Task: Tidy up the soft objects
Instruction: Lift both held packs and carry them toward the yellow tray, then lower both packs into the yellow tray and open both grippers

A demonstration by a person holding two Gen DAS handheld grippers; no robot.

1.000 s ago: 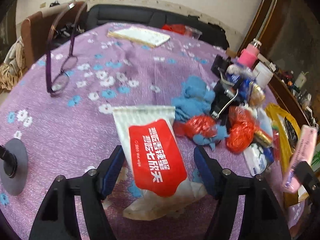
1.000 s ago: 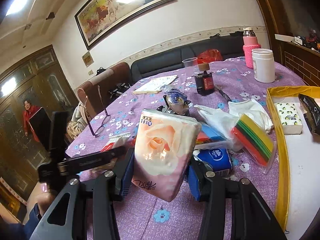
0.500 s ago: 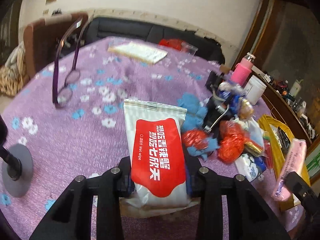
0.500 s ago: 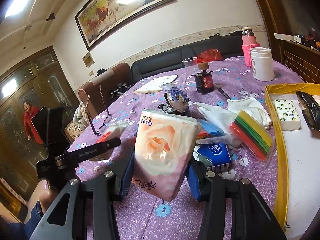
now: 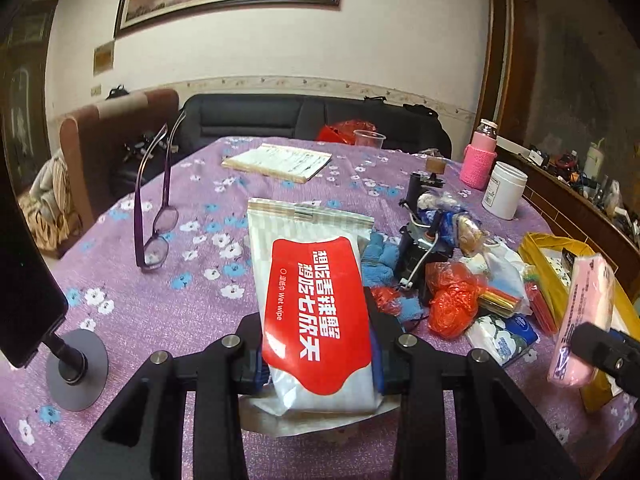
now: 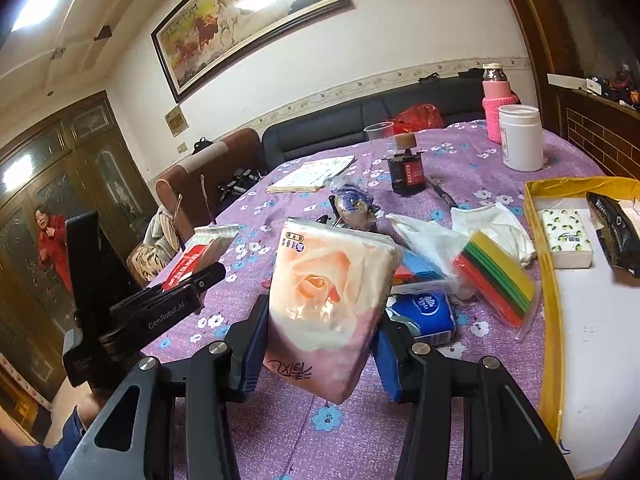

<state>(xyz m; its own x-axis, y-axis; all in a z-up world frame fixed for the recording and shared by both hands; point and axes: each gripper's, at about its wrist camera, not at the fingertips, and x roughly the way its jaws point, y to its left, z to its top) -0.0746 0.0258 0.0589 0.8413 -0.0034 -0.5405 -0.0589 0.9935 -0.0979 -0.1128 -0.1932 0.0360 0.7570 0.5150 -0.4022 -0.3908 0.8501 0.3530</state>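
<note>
Now the left hand-held gripper [image 5: 318, 354] clamps the wet-wipe pack [image 5: 316, 304], seemingly clear of the table [image 5: 160, 300].

Both wrist cameras look low and close across the table [image 5: 168, 320]; apparently both show its cluttered middle.

The wet wipe pack [image 5: 316, 304] hides the left gripper's fingertips and the table behind it. At the left edge a dark phone [image 5: 28, 280] is cut off. In the right wrist view the rose tissue pack [image 6: 332, 304] covers much of a blue tissue pack [image 6: 424, 312], and the yellow tray [image 6: 548, 280] runs off the right edge.
</note>
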